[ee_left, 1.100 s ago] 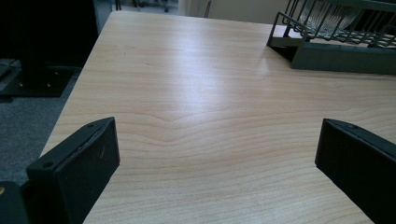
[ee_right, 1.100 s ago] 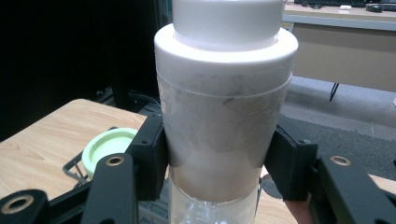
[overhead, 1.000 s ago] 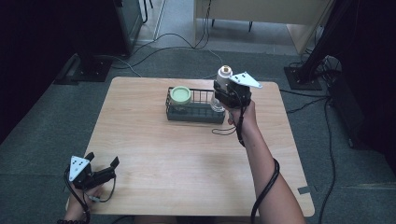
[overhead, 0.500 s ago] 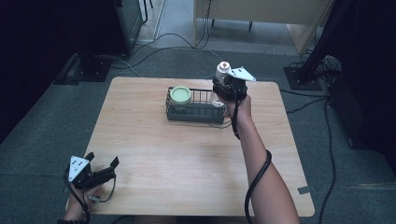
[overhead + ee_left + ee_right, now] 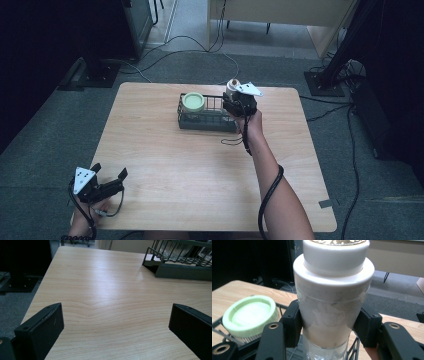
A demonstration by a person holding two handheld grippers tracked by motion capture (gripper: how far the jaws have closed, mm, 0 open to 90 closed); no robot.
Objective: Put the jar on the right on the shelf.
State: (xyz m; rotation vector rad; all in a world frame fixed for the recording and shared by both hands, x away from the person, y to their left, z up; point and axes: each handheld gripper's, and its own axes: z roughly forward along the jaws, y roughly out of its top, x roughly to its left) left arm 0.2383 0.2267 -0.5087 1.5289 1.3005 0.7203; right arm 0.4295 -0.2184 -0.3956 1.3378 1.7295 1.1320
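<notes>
Down at 7 o'clock the left gripper (image 5: 107, 186) sits idle, jaws wide apart. Up at 1 o'clock the right gripper (image 5: 235, 102) (clamped on the white bottle (image 5: 333, 295)) has dropped lower into the wire basket (image 5: 200, 119), beside the green-lidded jar (image 5: 193, 102), so release looks close.

The wire basket (image 5: 207, 113) stands near the far edge of the table (image 5: 200, 165), its left end taken up by a green-lidded jar (image 5: 193, 102) and its right end blocked by the white-capped bottle (image 5: 332, 300) clamped in the right gripper (image 5: 239, 106). Between the basket and the left gripper (image 5: 107, 185), which sits at the near left corner, bare wood lies open for passage.
</notes>
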